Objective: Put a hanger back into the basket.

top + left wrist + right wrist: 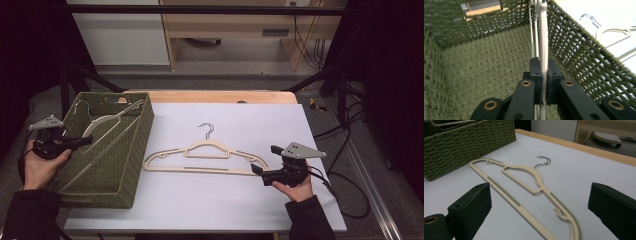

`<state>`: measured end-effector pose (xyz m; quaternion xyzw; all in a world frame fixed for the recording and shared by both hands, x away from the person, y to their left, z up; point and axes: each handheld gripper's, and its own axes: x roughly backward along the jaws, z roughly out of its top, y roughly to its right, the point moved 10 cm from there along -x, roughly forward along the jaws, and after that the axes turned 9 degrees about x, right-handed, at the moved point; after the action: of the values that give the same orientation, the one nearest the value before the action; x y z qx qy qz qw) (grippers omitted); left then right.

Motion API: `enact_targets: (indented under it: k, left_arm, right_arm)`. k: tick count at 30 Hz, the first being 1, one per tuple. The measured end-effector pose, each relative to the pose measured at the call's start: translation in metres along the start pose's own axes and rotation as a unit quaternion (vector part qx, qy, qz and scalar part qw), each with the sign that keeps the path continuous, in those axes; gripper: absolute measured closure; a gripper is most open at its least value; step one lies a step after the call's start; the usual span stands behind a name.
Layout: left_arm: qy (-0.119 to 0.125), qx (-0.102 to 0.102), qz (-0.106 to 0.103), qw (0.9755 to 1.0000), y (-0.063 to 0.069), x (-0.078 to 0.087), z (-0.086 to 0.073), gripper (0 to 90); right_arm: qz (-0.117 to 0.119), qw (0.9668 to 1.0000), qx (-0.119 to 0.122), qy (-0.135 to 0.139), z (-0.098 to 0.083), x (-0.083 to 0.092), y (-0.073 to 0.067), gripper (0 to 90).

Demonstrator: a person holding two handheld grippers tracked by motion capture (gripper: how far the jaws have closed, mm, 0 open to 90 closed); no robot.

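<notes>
While hanger (205, 156) lies crosswise (hook (205, 129) pointing away), basket (131, 165) adjoins.

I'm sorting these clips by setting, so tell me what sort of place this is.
Probably a lab or workshop recording station, not a home: a white-topped table framed by black bars, loose cables on the floor, and a person's handheld left gripper and right gripper.

A basket (131, 165) sits on the left side of the worktop (280, 125). Inside it a hanger (102, 122) leans tilted, its top toward the far wall. The left gripper (87, 141) reaches in over the basket's left rim, its jaws closed on that hanger. To the right of the basket a second hanger (205, 156) lies flat on the worktop, hook pointing away. The right gripper (262, 165) sits just right of it, jaws spread wide.
</notes>
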<state>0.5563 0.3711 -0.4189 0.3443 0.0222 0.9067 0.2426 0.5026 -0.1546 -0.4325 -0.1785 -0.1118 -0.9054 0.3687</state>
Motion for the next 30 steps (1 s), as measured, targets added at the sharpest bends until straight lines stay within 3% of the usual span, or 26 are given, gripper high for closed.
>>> enact_targets:
  k: [6, 11, 17, 21, 23, 30]
  left_arm:
    - [-0.019, 0.015, 0.002, 0.9997, -0.004, -0.015, -0.014, 85.1]
    - [-0.013, 0.053, 0.001, 0.9985, -0.012, -0.018, -0.016, 84.1]
    - [-0.029, 0.069, 0.046, 0.9961, -0.027, -0.022, -0.020, 82.7]
    - [-0.034, 0.083, 0.076, 0.9931, -0.036, -0.023, -0.022, 81.8]
    - [-0.048, 0.092, 0.097, 0.9898, -0.042, -0.024, -0.026, 80.6]
    - [-0.051, 0.117, 0.126, 0.9837, -0.055, -0.022, -0.028, 71.9]
  right_arm:
    - [0.002, 1.0000, 0.002, -0.003, -0.001, -0.002, -0.001, 5.6]
    - [0.002, 1.0000, 0.001, -0.002, -0.001, -0.002, -0.001, 5.6]
    - [0.005, 1.0000, 0.002, -0.005, -0.001, -0.002, -0.001, 5.6]
    - [0.005, 1.0000, 0.003, -0.005, -0.001, -0.002, -0.001, 5.6]
    - [0.005, 1.0000, 0.000, -0.004, -0.001, -0.002, -0.002, 5.6]
    - [0.006, 1.0000, 0.001, -0.005, -0.001, -0.003, -0.002, 5.6]
